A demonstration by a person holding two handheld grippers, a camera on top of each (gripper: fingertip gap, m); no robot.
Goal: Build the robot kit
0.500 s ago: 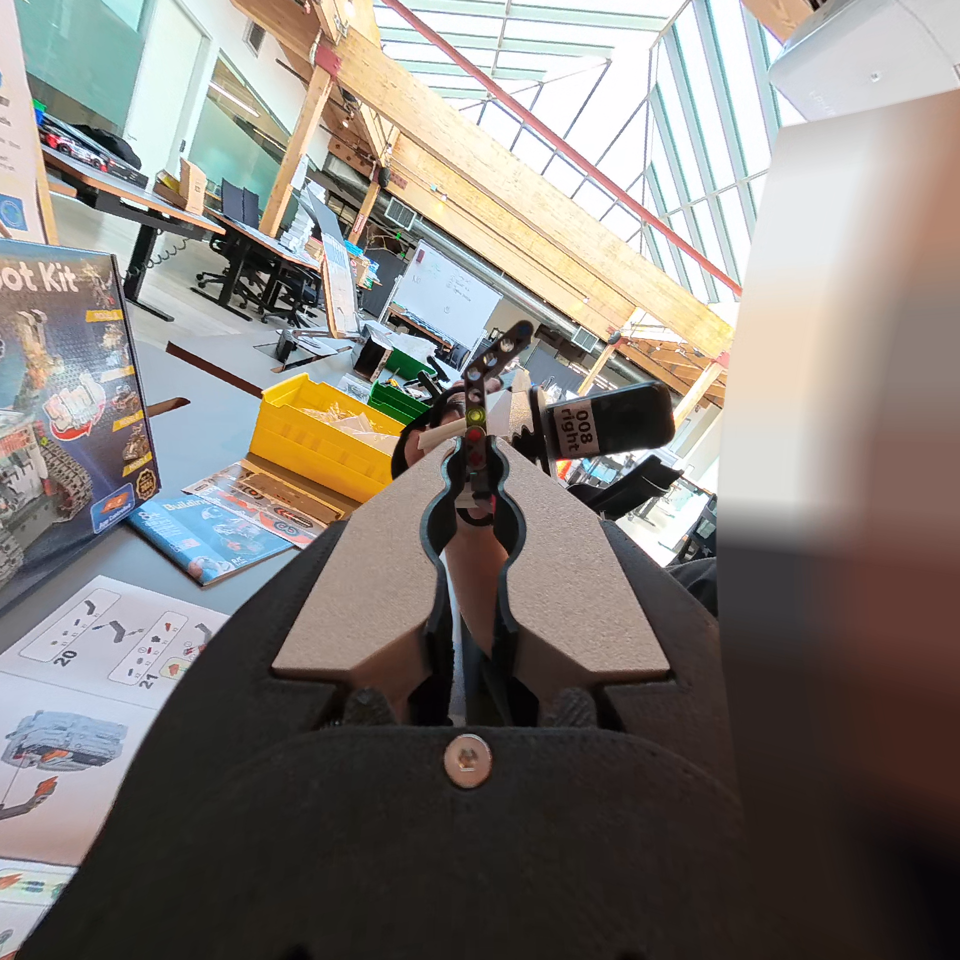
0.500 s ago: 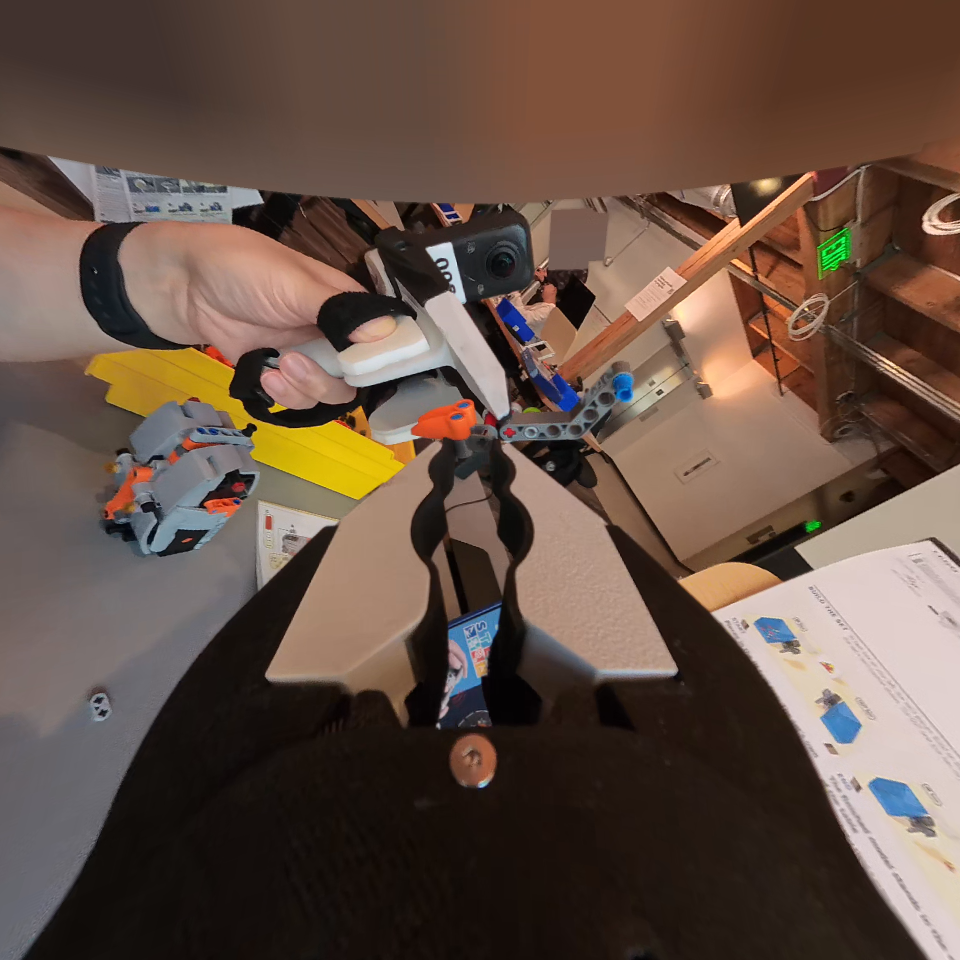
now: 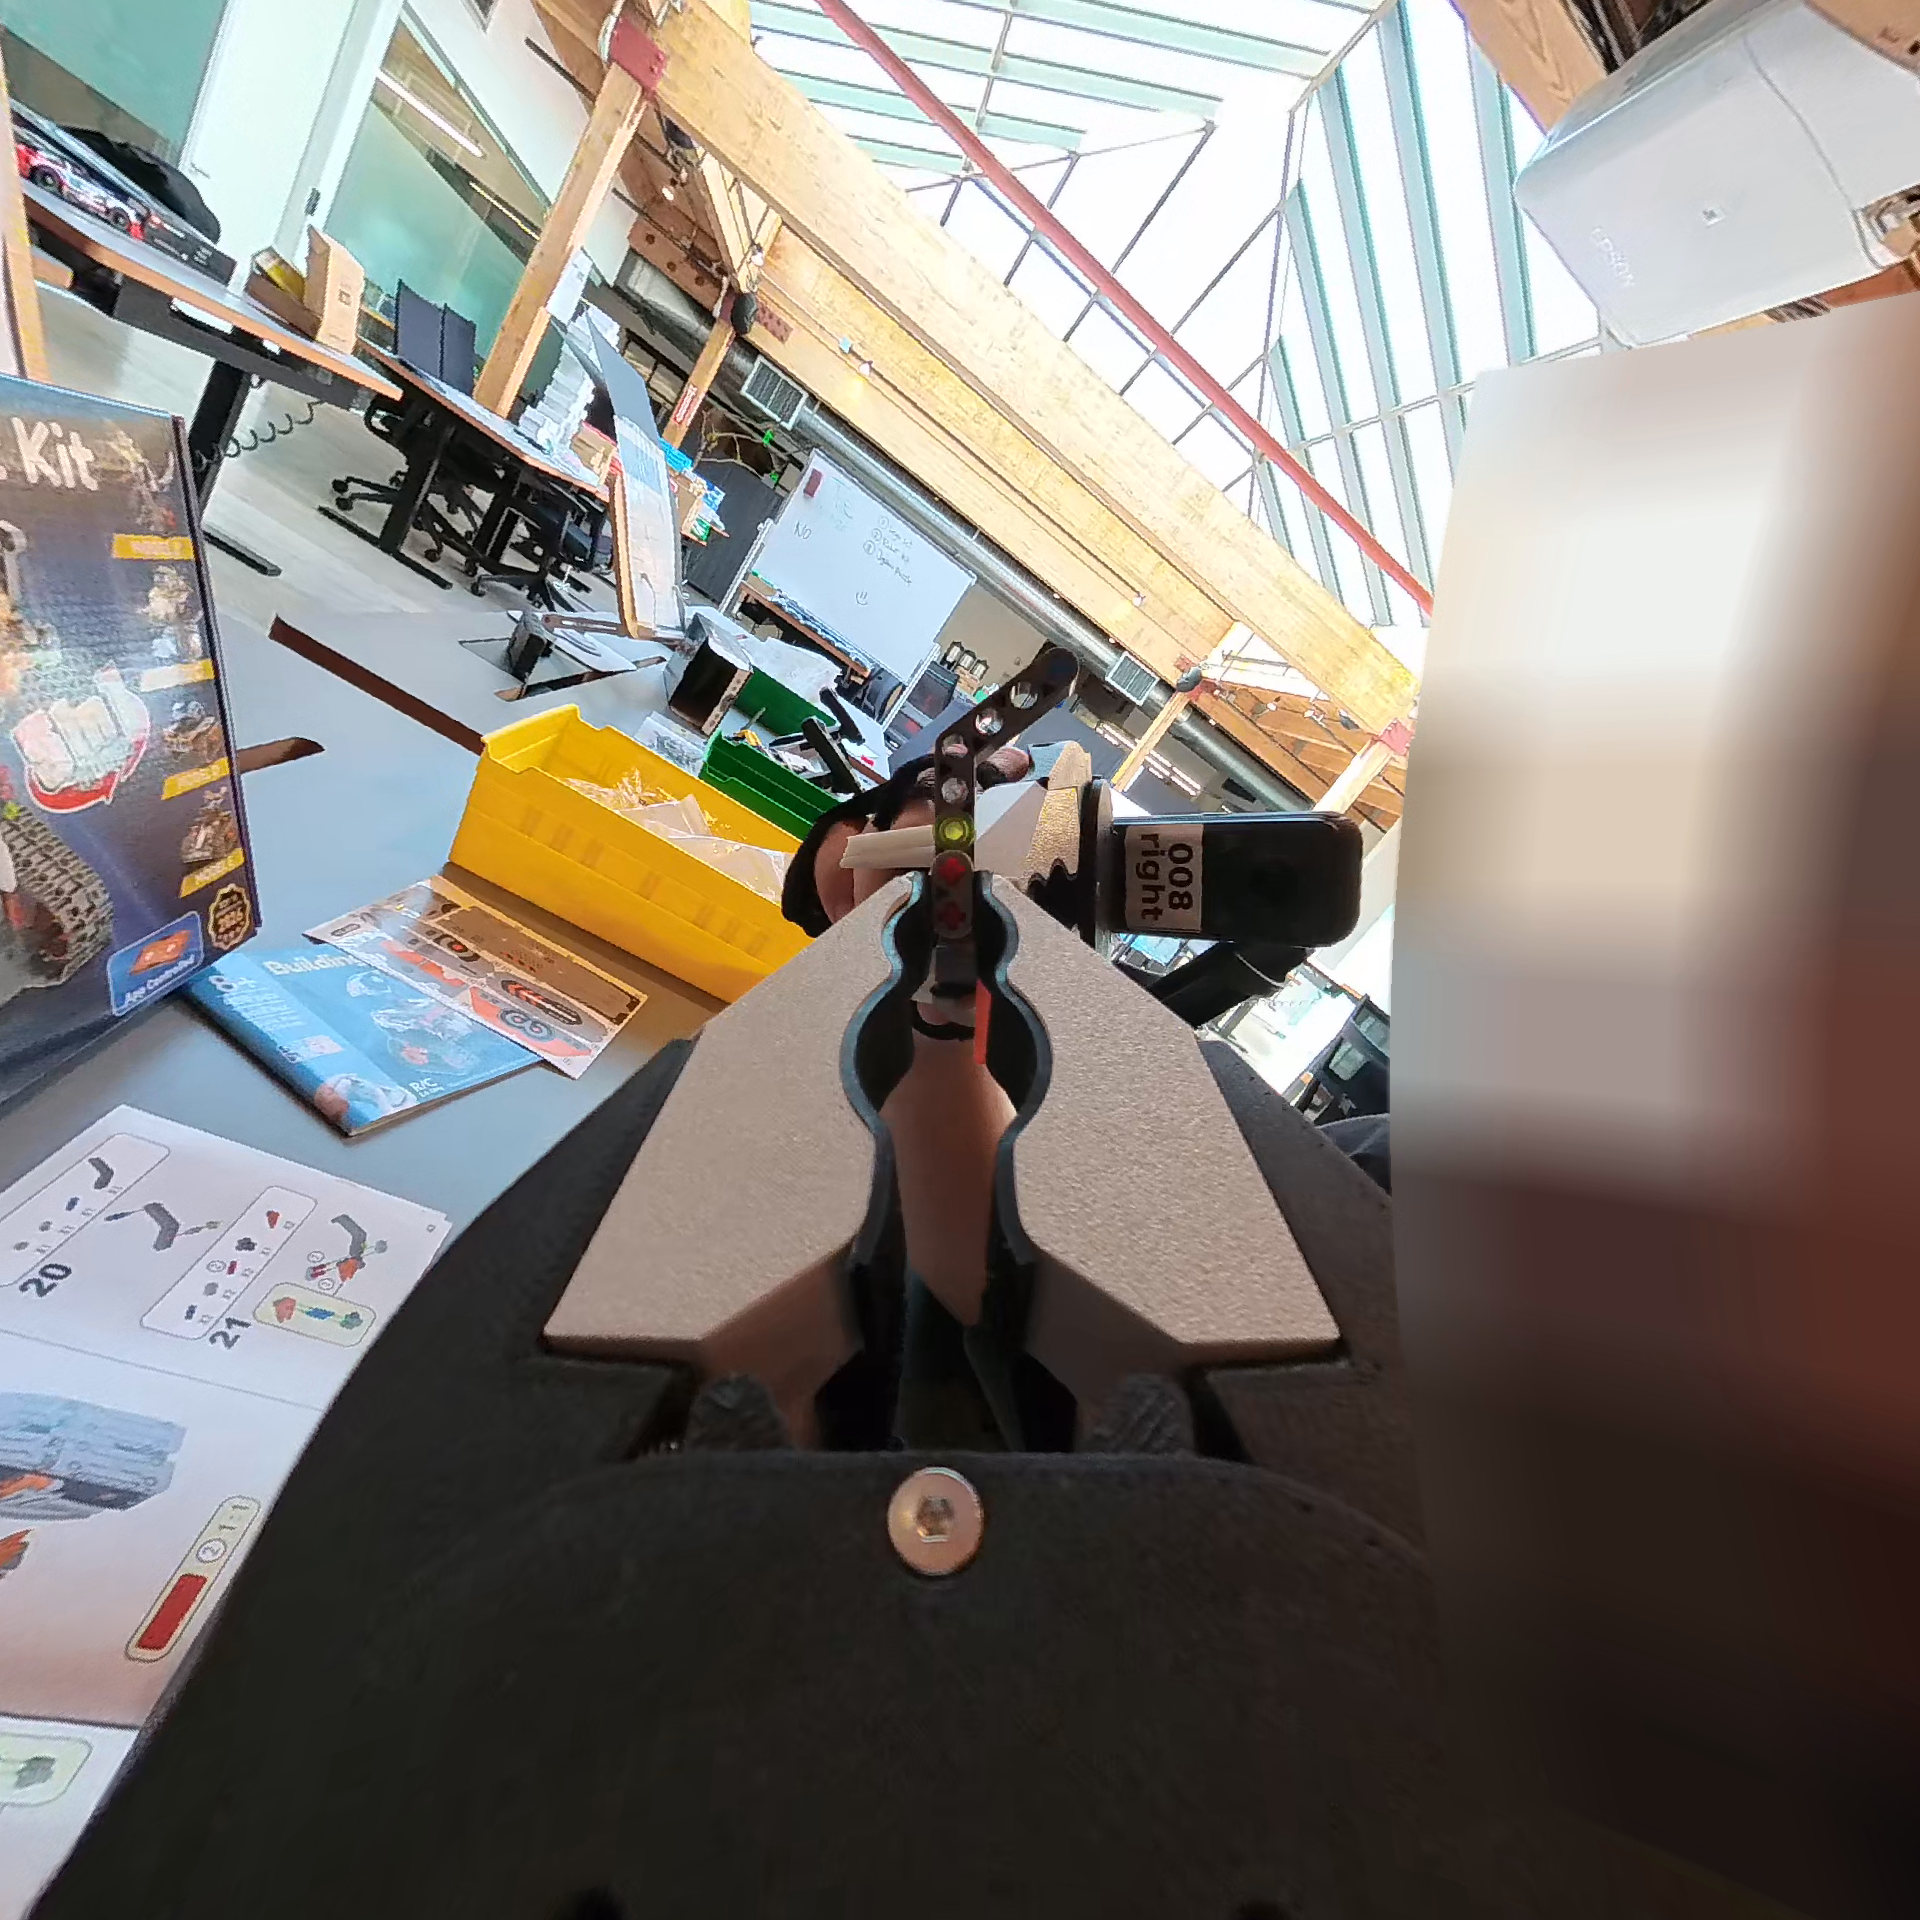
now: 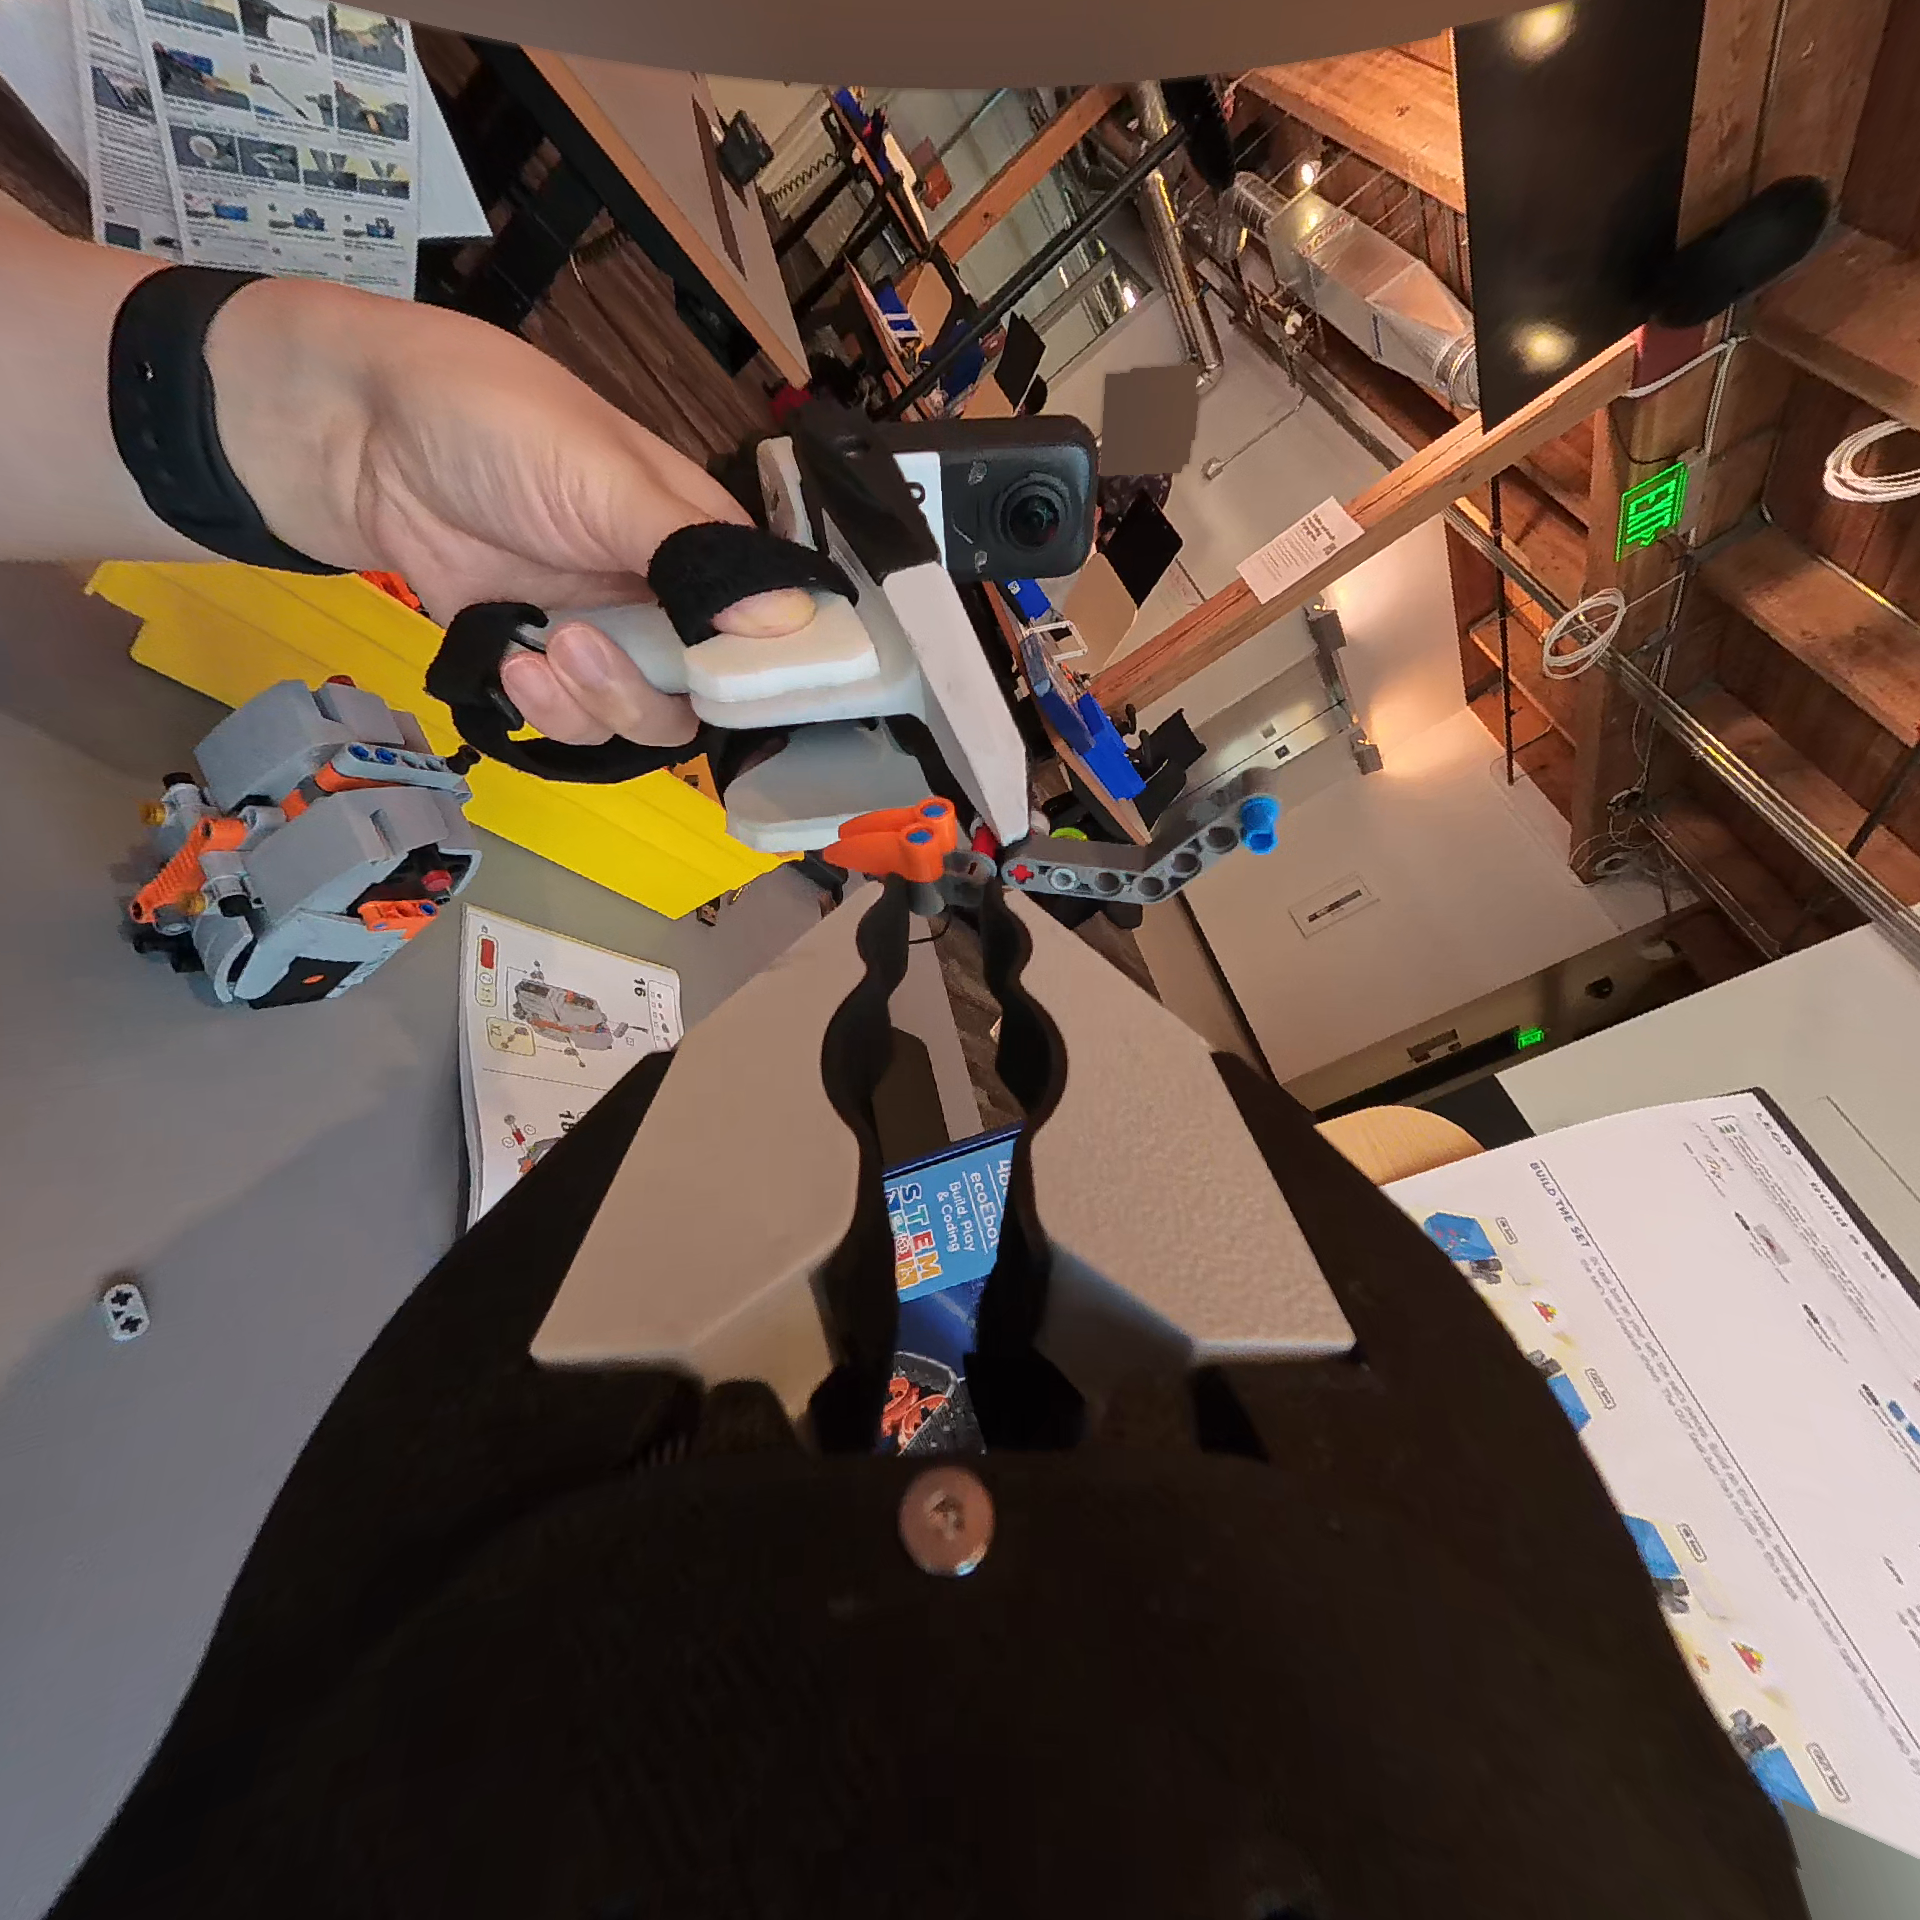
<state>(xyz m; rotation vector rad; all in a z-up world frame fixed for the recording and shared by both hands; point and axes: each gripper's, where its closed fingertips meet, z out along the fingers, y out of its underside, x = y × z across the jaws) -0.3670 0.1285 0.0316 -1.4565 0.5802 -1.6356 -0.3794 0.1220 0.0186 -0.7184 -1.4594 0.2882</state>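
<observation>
Grey and bent, a holed building beam (image 3: 958, 805) is clamped between the tips of the left gripper (image 3: 951, 920), its free end rising toward 1 o'clock with a blue pin (image 4: 1259, 821) at the tip. The right gripper (image 4: 935, 896) is closed on the short grey stub of an orange connector (image 4: 899, 836). Seen from the right wrist, connector and beam meet end to end just above its tips; whether they are joined I cannot tell. Both pieces are held in the air, well above the grey table (image 4: 208, 1143).

Room is open upward and at 3 o'clock. At 9 o'clock in the right wrist view sits a part-built grey and orange model (image 4: 301, 831), with a yellow bin (image 3: 582, 831) behind it and an instruction sheet (image 3: 208, 1299) near the table edge. The two grippers crowd each other tip to tip.
</observation>
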